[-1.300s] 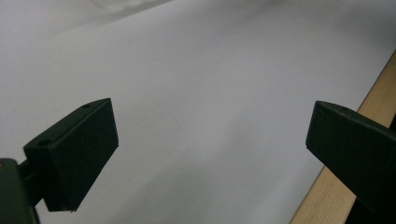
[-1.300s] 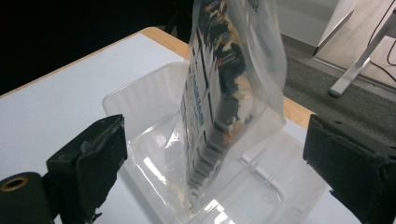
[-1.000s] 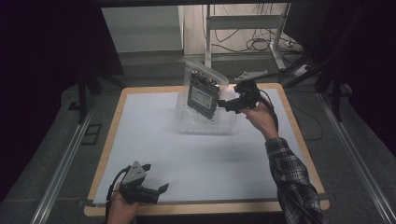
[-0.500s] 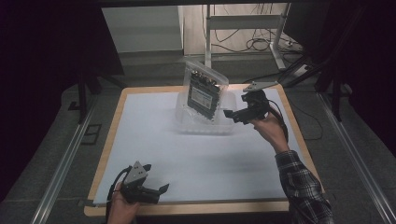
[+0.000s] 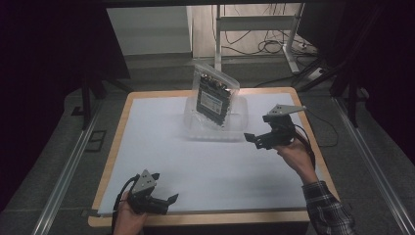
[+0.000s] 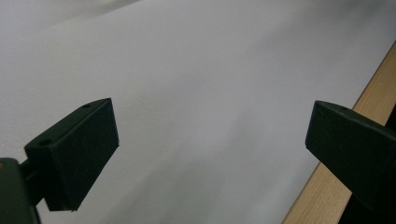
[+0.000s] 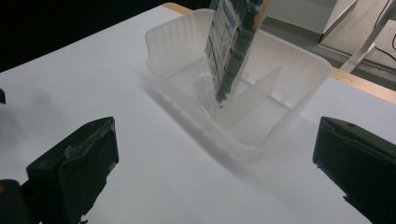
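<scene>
A clear plastic bag point(image 5: 214, 97) with a dark printed pack inside stands upright in a translucent plastic bin point(image 5: 232, 131) at the far middle of the table. In the right gripper view the bag point(image 7: 233, 46) leans against a divider inside the bin point(image 7: 299, 107). My right gripper point(image 5: 253, 139) is open and empty, held just right of the bin and apart from it. My left gripper point(image 5: 166, 201) is open and empty, low over the white sheet near the front left edge.
A white sheet point(image 5: 215, 166) covers the wooden table point(image 5: 303, 218); its wooden edge point(image 6: 327, 191) lies beside my left jaws. Metal stands and cables point(image 5: 274, 46) are on the floor behind the table. A rail point(image 5: 63, 176) runs along the left.
My right gripper has drawn back from the bag and bin, moving right and toward the person. The bag stays standing in the bin. The left gripper has not moved.
</scene>
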